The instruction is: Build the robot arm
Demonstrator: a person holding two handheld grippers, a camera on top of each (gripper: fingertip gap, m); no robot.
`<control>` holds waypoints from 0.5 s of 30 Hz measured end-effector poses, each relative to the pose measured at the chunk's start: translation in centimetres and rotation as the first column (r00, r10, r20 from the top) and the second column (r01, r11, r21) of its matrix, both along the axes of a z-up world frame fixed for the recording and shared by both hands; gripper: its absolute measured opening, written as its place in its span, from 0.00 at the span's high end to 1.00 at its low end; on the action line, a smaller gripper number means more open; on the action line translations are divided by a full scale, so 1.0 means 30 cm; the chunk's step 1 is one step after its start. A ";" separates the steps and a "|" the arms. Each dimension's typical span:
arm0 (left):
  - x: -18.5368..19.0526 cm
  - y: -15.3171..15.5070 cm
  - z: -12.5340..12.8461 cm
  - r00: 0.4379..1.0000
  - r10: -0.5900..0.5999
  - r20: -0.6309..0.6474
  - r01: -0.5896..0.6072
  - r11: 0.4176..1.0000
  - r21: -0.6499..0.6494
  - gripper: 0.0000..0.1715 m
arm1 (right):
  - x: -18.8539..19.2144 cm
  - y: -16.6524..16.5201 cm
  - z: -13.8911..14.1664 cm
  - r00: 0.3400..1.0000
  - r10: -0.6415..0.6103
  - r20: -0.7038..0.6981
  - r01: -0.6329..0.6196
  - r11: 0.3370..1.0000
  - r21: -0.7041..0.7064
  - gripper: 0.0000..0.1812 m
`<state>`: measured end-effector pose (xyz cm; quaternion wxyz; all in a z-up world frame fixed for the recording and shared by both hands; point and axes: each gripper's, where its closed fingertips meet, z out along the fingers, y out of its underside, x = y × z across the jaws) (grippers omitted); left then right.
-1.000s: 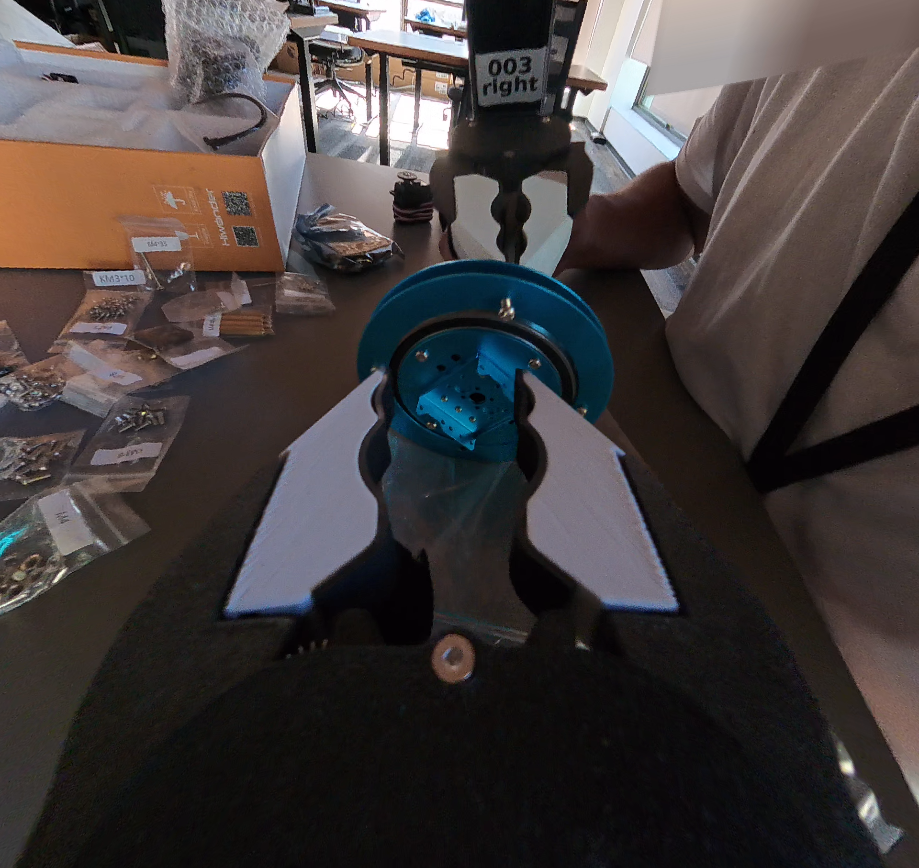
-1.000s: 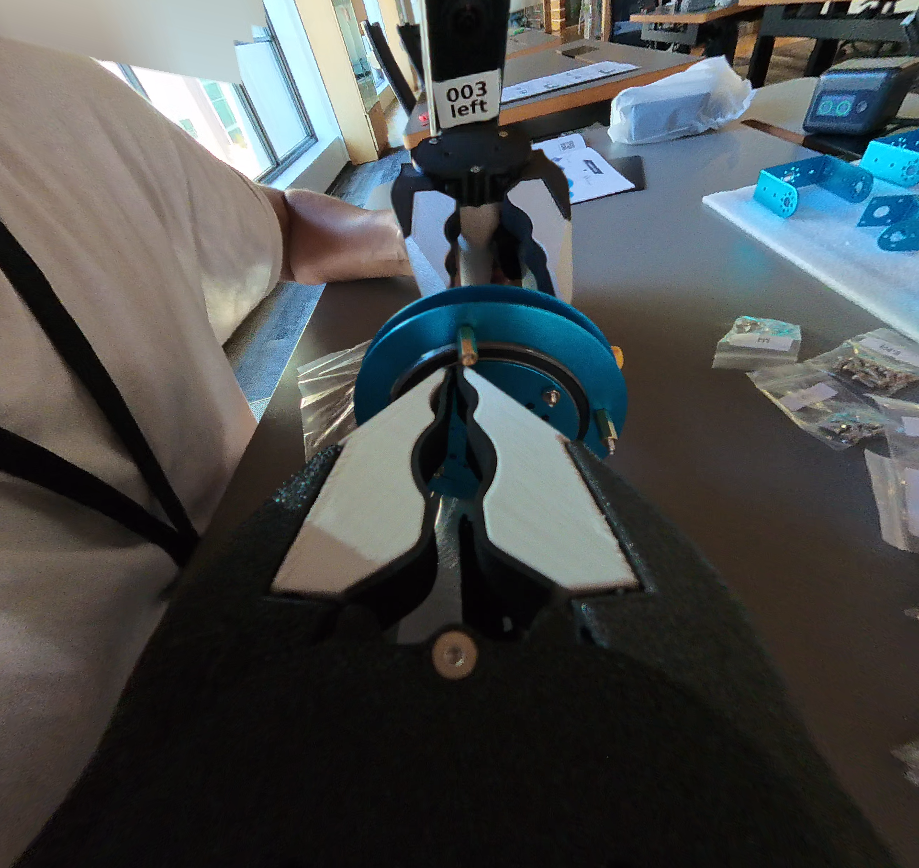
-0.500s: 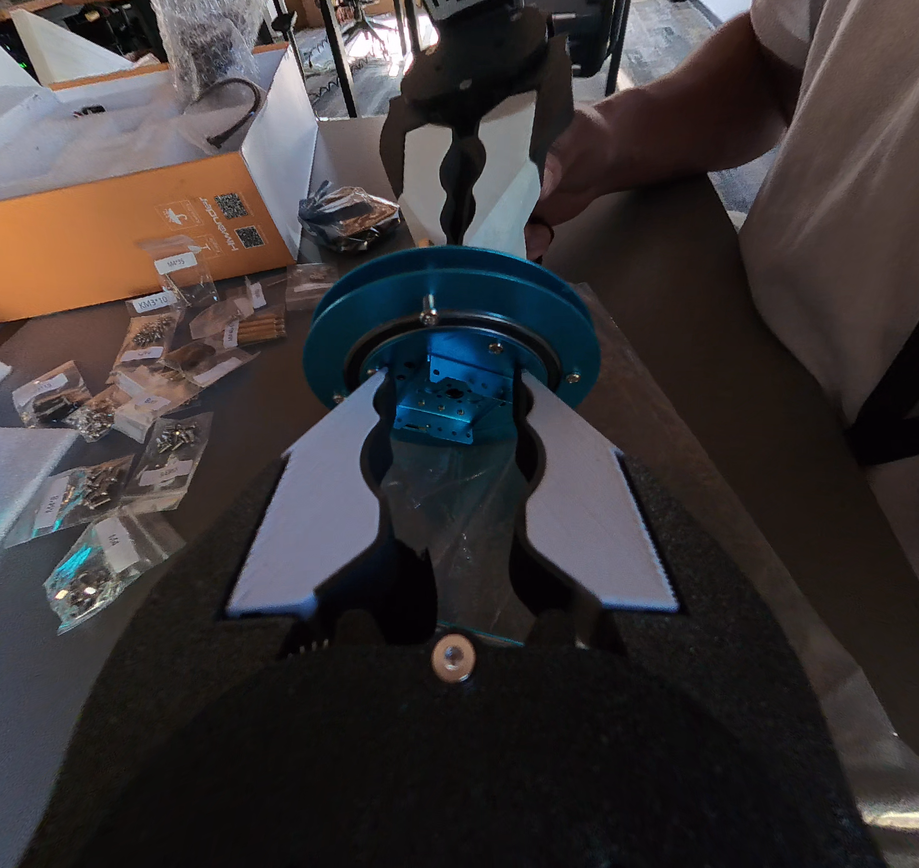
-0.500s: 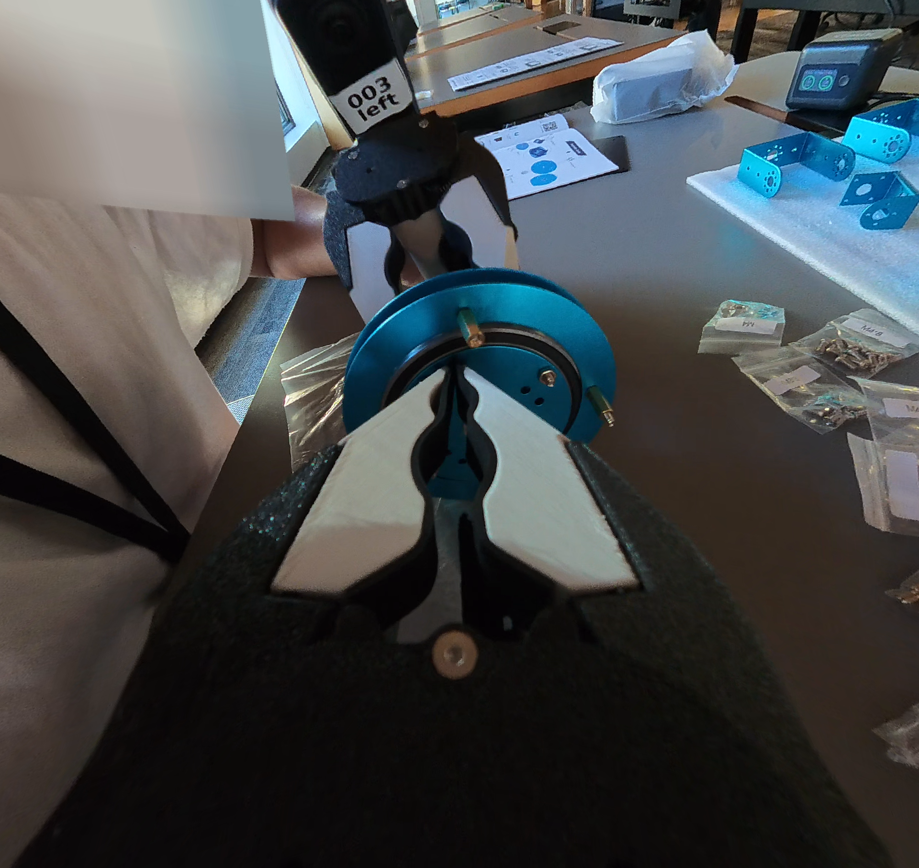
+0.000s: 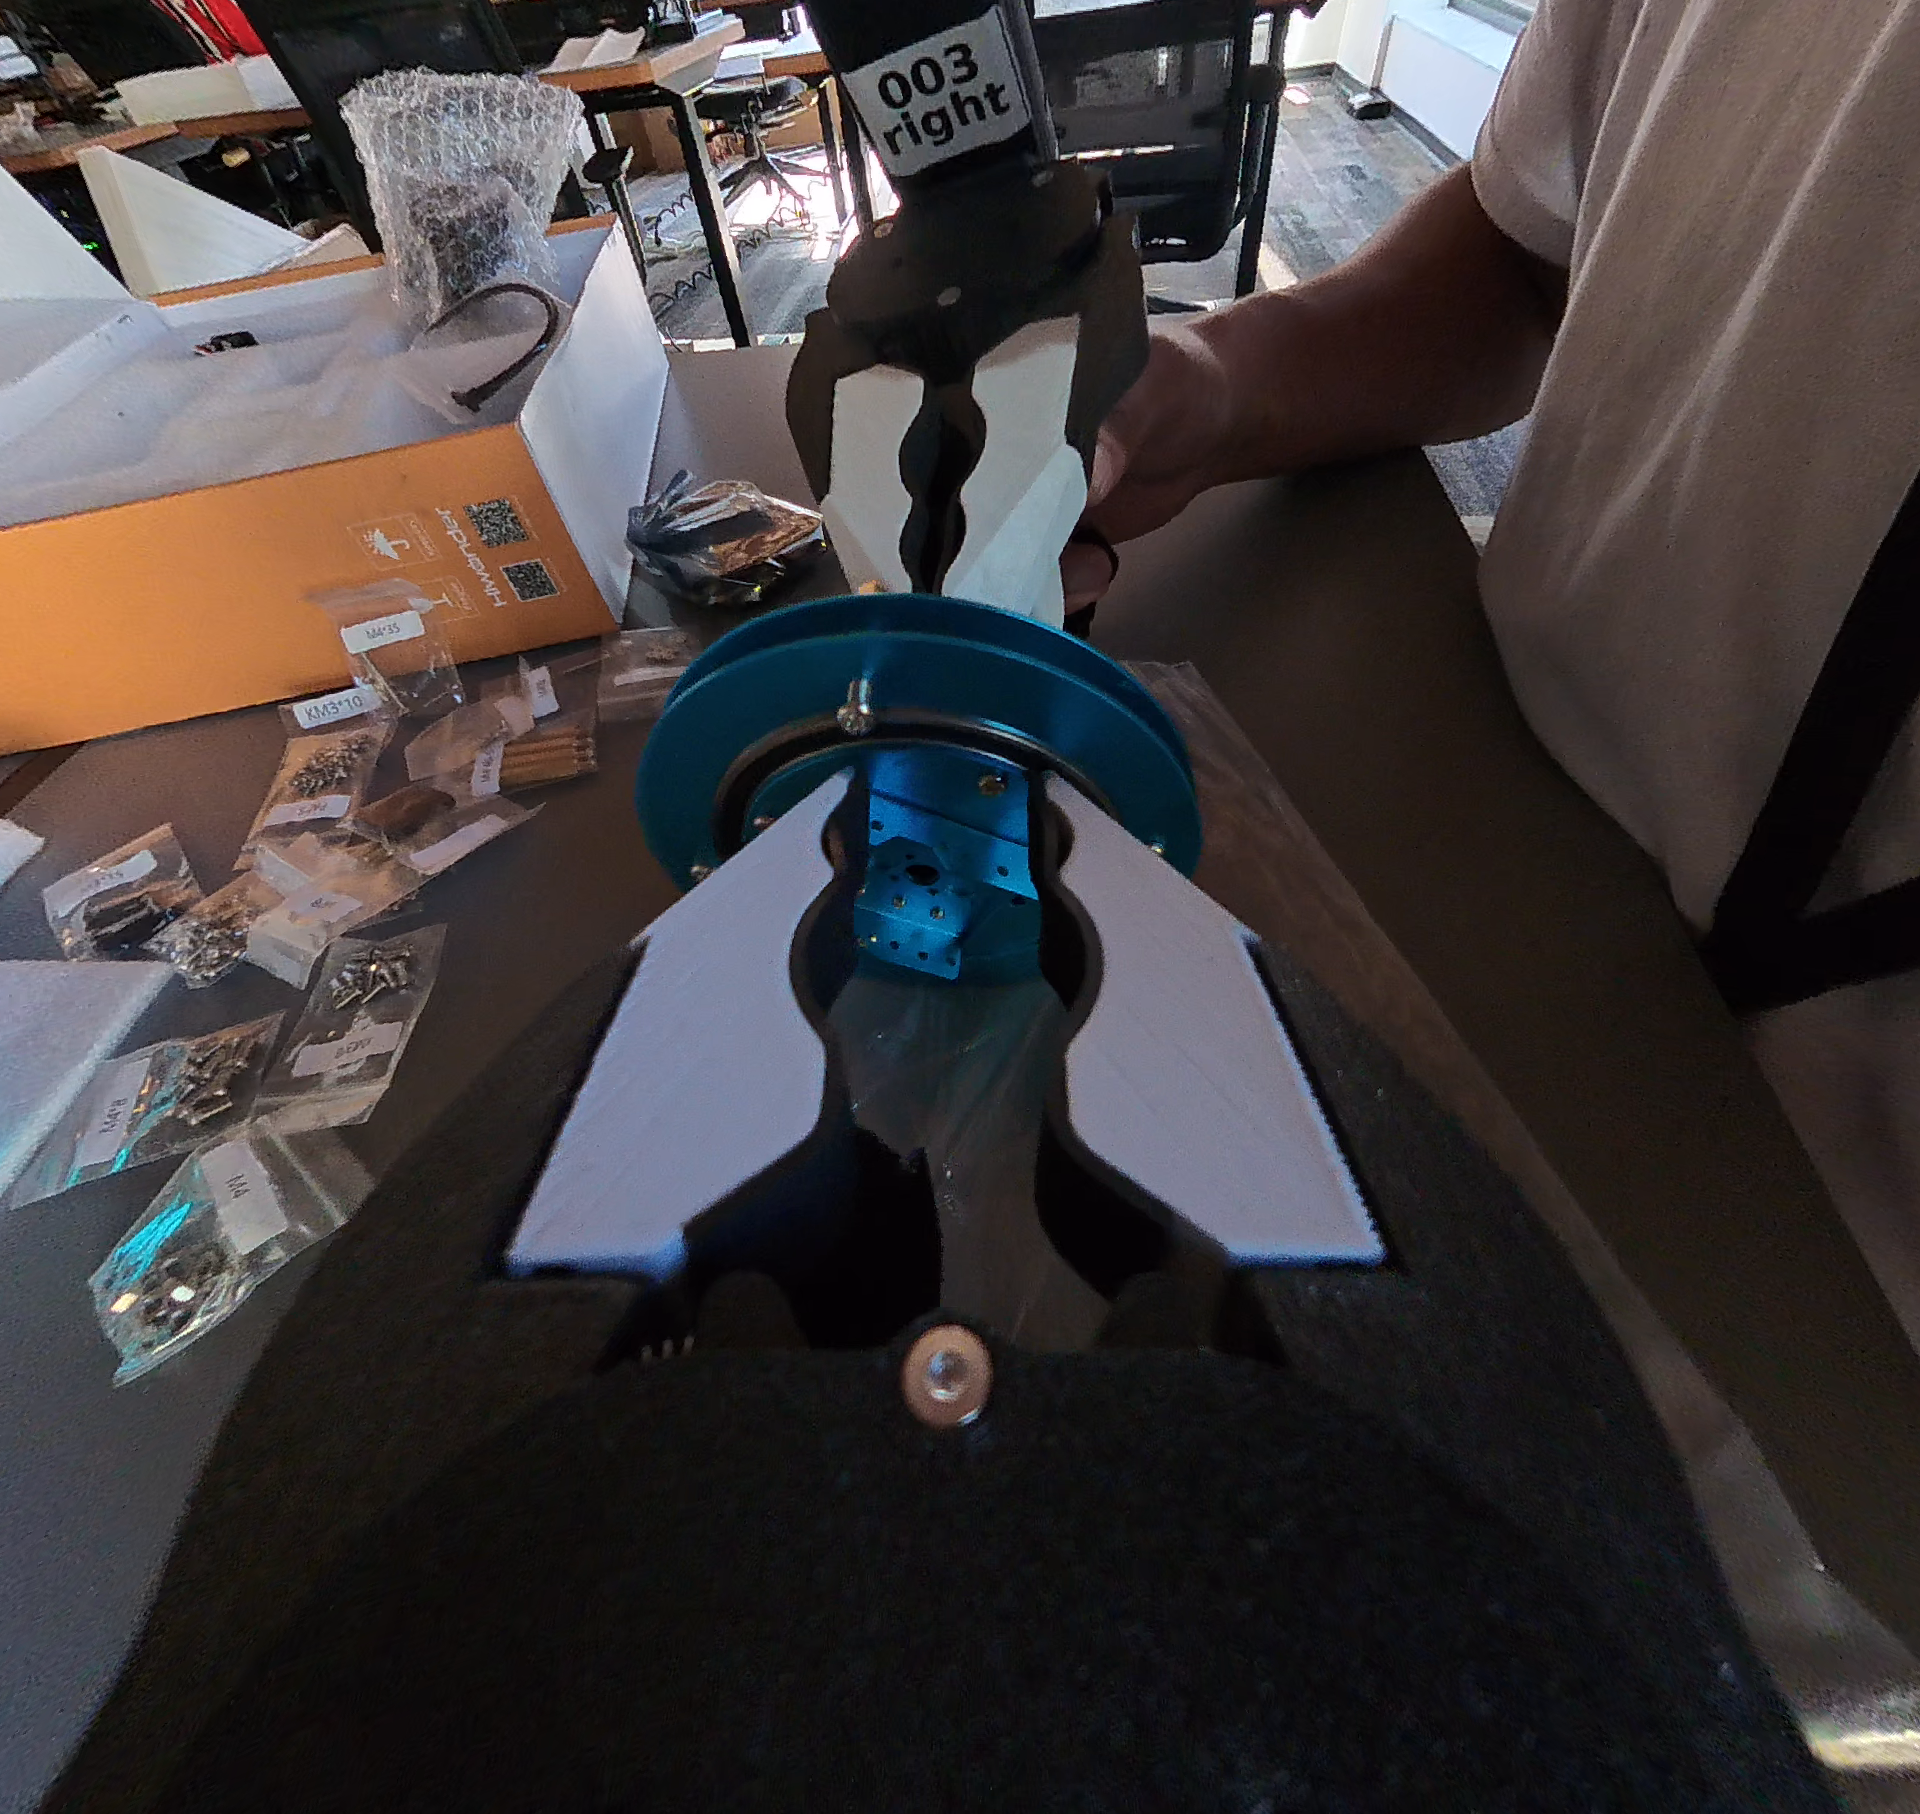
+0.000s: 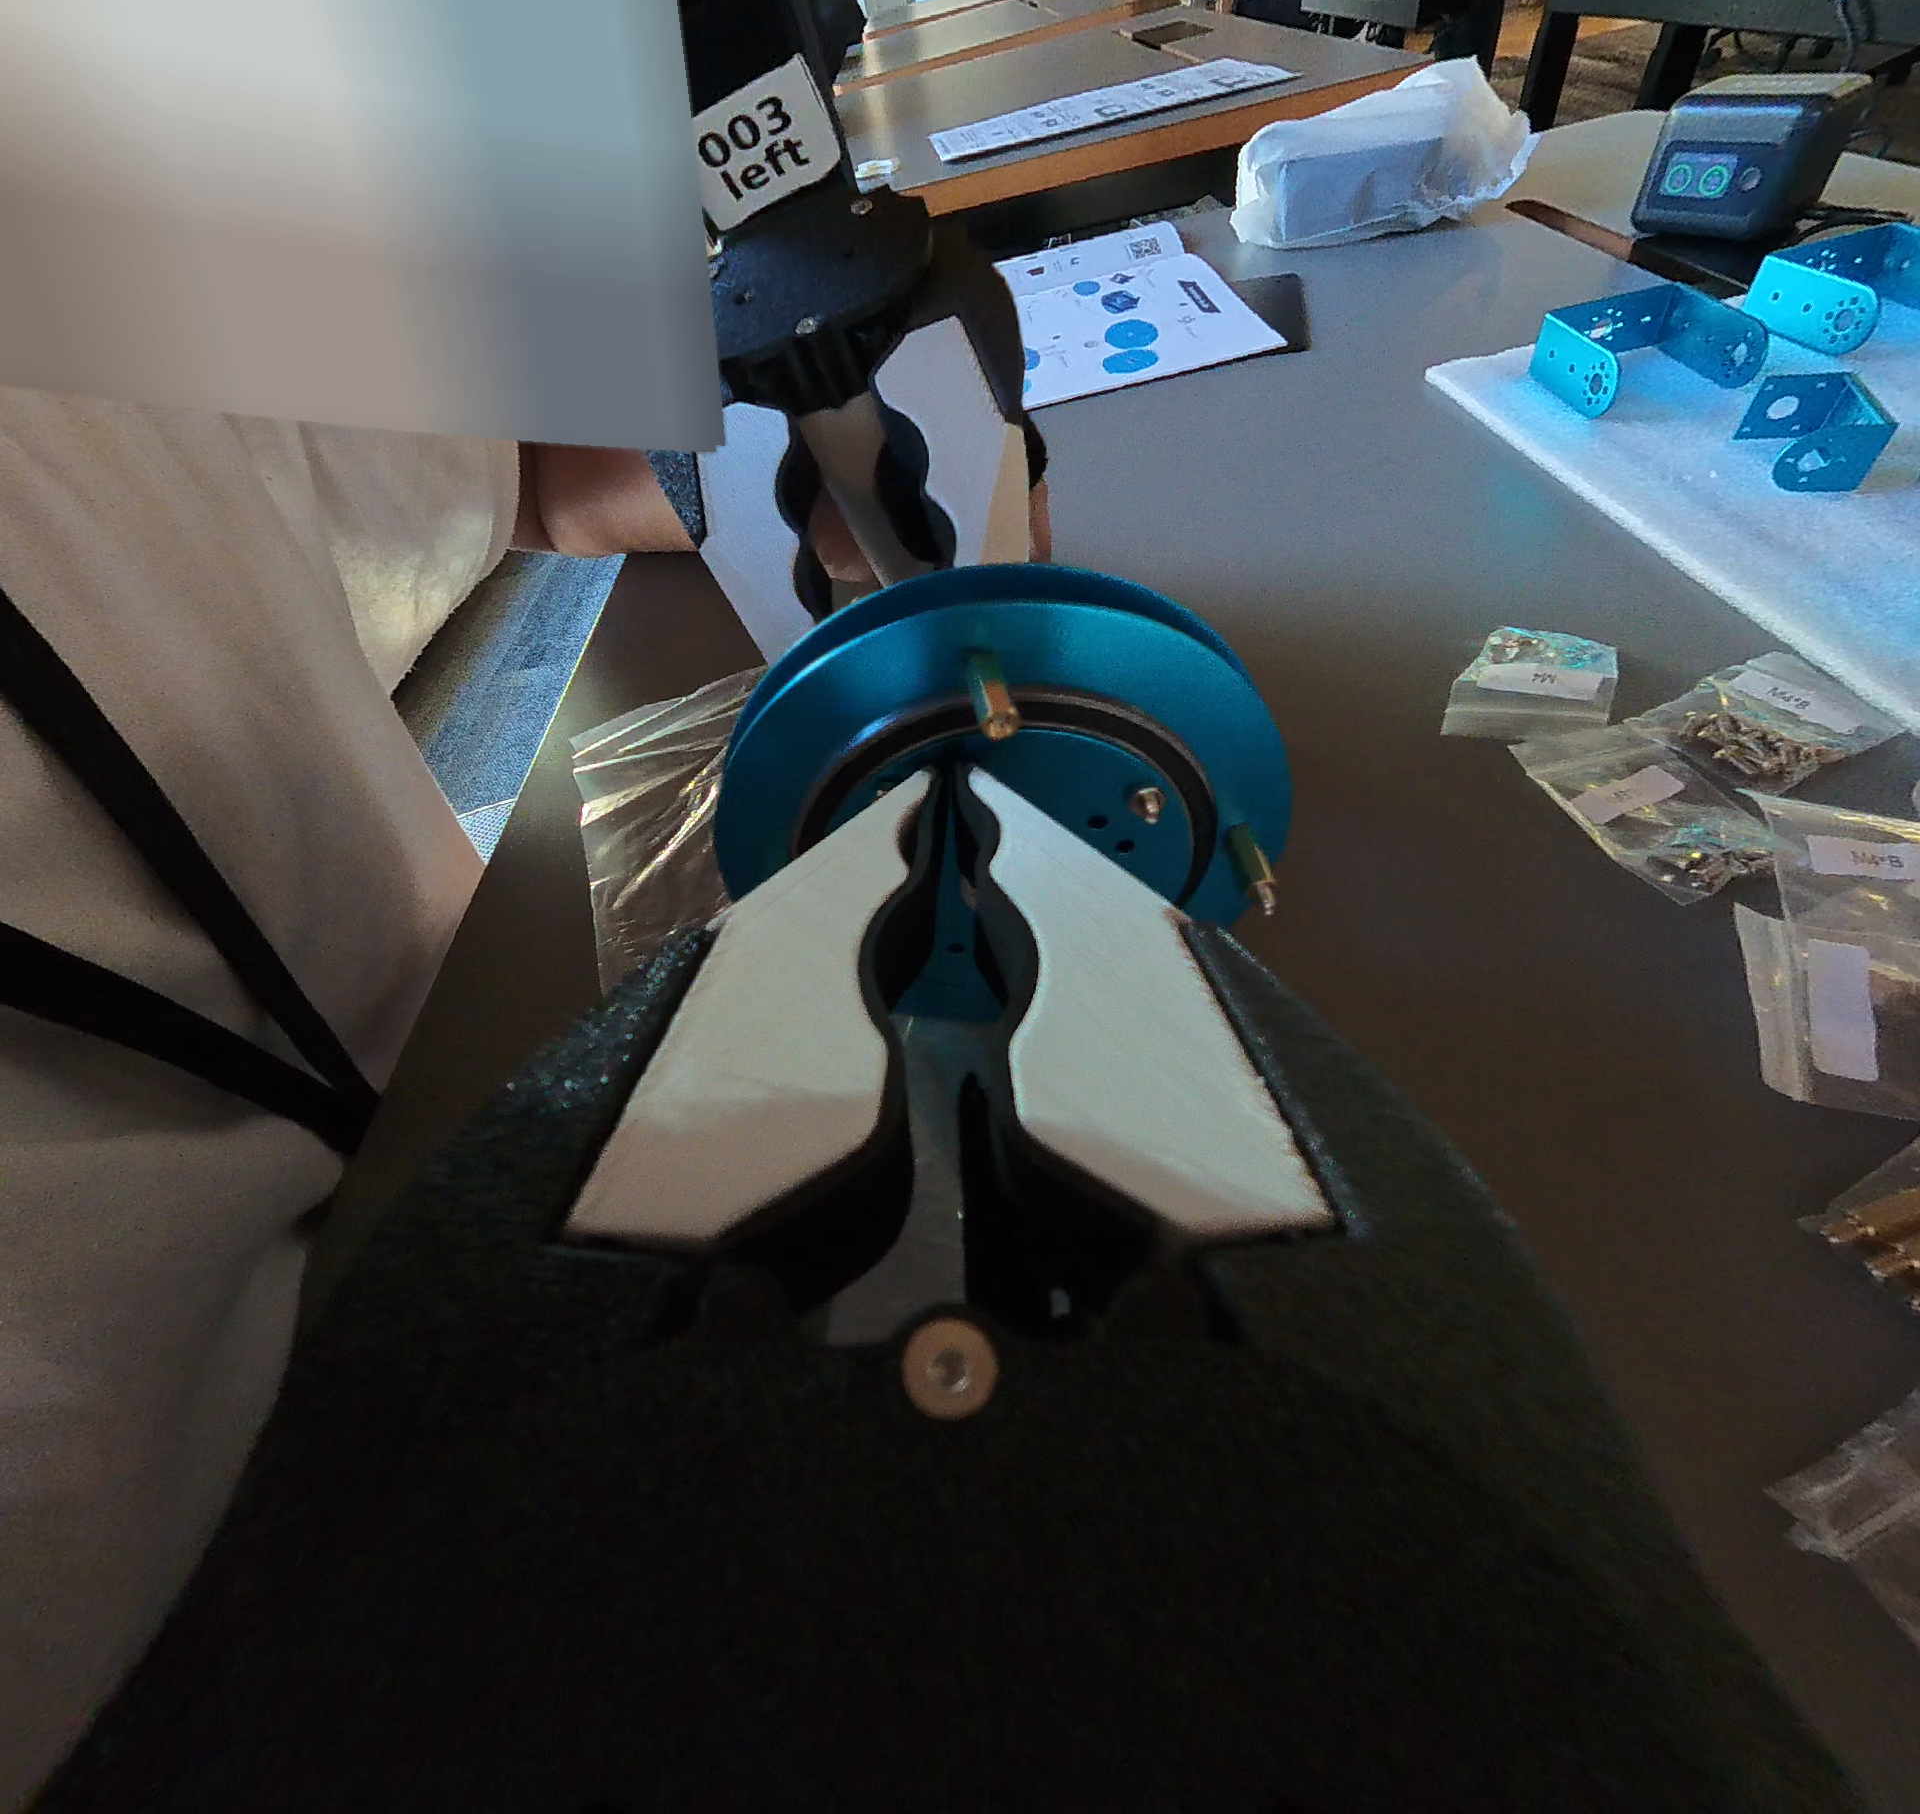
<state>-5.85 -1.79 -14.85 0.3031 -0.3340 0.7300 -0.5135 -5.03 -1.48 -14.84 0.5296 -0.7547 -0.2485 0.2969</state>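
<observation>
The right gripper (image 6: 948,788) is clamped on the hub of a round blue anodised metal disc assembly (image 6: 1101,652), held above the dark grey table (image 6: 1299,538). The left gripper (image 6: 883,559) meets the disc's far side. Clear hardware bags (image 6: 1652,798) lie to the right.

Each wrist camera sat close behind its own fingers, the two facing one another across the dark table (image 5: 1351,725), sharing the blue disc assembly (image 5: 914,663) (image 6: 1049,621) between them.

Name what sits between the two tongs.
A blue disc assembly: left tongs hold its blue block, right tongs pinch the opposite face. Both wrist views show it.
</observation>
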 end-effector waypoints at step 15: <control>-0.017 0.023 0.042 0.999 -0.007 0.045 0.008 1.000 -0.027 0.85 | 0.035 -0.006 0.016 0.999 -0.024 0.039 0.023 0.999 0.025 1.00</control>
